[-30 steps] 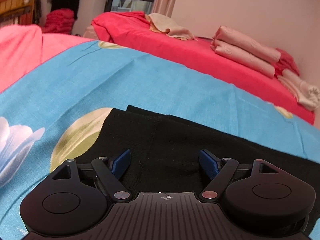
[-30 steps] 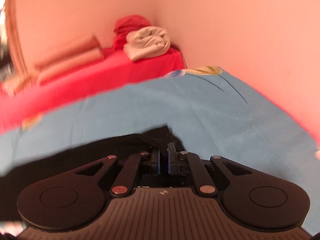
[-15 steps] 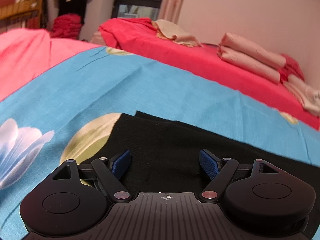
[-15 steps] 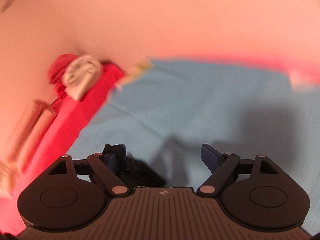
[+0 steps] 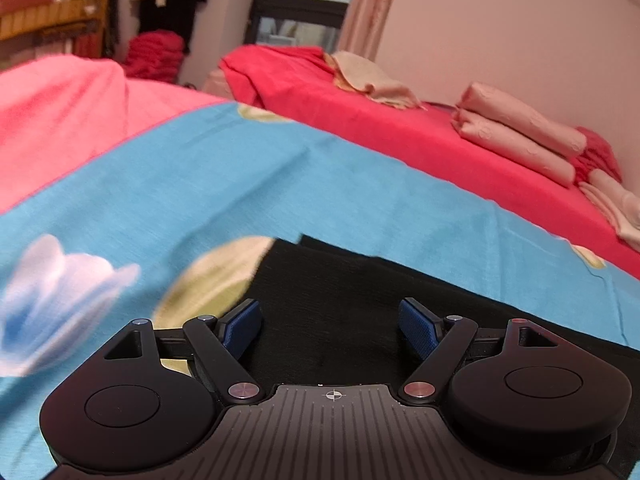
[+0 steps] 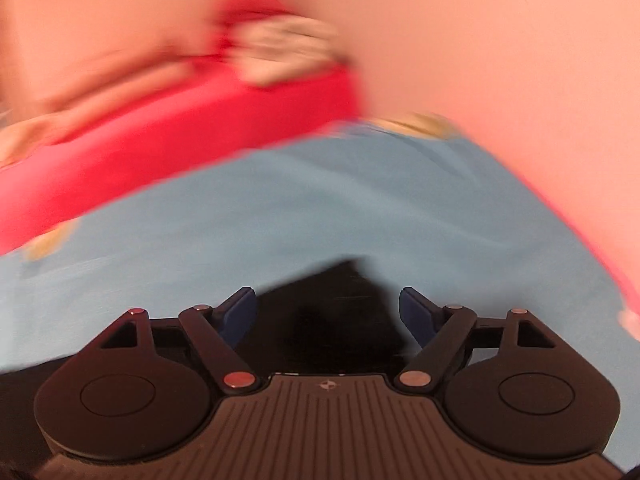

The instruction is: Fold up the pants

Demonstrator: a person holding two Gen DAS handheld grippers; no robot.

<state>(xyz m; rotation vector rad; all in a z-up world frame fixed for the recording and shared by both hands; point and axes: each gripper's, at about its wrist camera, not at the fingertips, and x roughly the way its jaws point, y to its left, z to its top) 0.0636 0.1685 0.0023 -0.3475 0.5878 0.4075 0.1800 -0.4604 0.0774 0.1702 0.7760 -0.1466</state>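
Observation:
The black pants [image 5: 340,292] lie flat on the blue flowered bedsheet [image 5: 240,184]. In the left wrist view my left gripper [image 5: 331,322] is open and empty, its blue pads low over the pants near their left end. In the blurred right wrist view my right gripper [image 6: 327,310] is open and empty over a corner of the pants [image 6: 340,300], which points away onto the blue sheet [image 6: 320,200].
A red bed [image 5: 400,136] stands beyond the sheet with folded pink blankets [image 5: 516,132] and a beige cloth [image 5: 368,80]. A pink cover [image 5: 60,112] lies at the left. A pink wall [image 6: 500,60] stands close on the right.
My right gripper opened and let go of the pants' corner, then swung back over it. My left gripper stayed open and drew back a little over the pants.

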